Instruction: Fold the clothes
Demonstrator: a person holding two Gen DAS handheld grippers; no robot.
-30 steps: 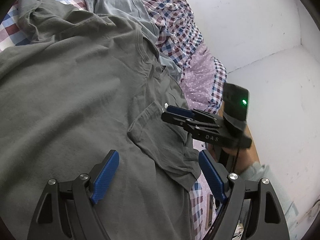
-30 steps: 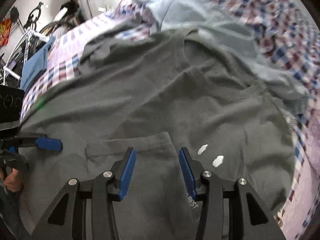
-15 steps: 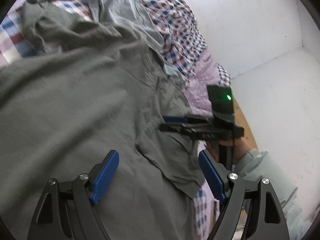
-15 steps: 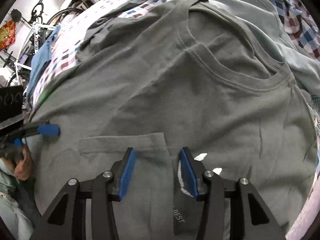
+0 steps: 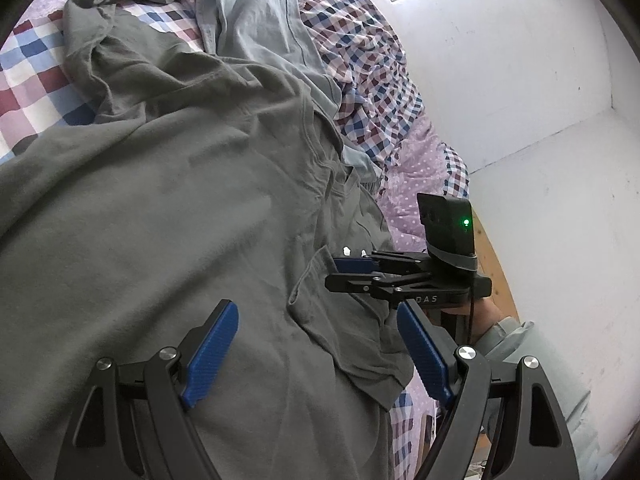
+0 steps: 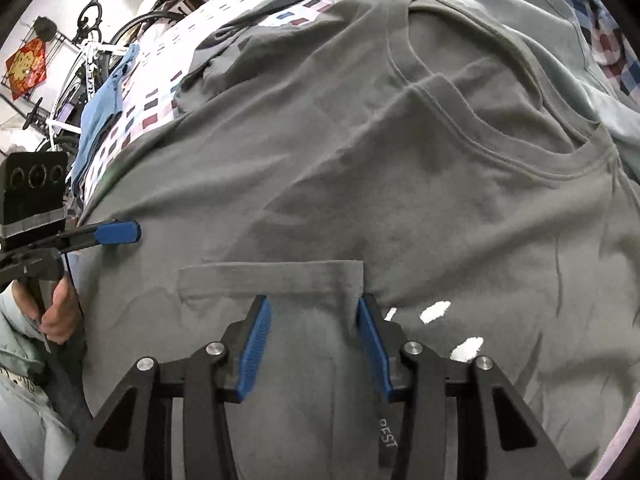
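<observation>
Sleeve (image 6: 272, 276) folded in between the open right gripper's (image 6: 314, 344) fingers; left gripper (image 5: 316, 356) open too; shirt (image 5: 160, 208) body unfolded.

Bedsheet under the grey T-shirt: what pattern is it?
Bedsheet: checked, in red, blue and white squares. It shows best in the left wrist view.

Checked bed (image 5: 28, 80): grey T-shirt (image 5: 168, 200), pale-blue garment (image 5: 260, 28).

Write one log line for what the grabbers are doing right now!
left gripper: open | right gripper: open, over folded sleeve | grey T-shirt: spread on bed
</observation>
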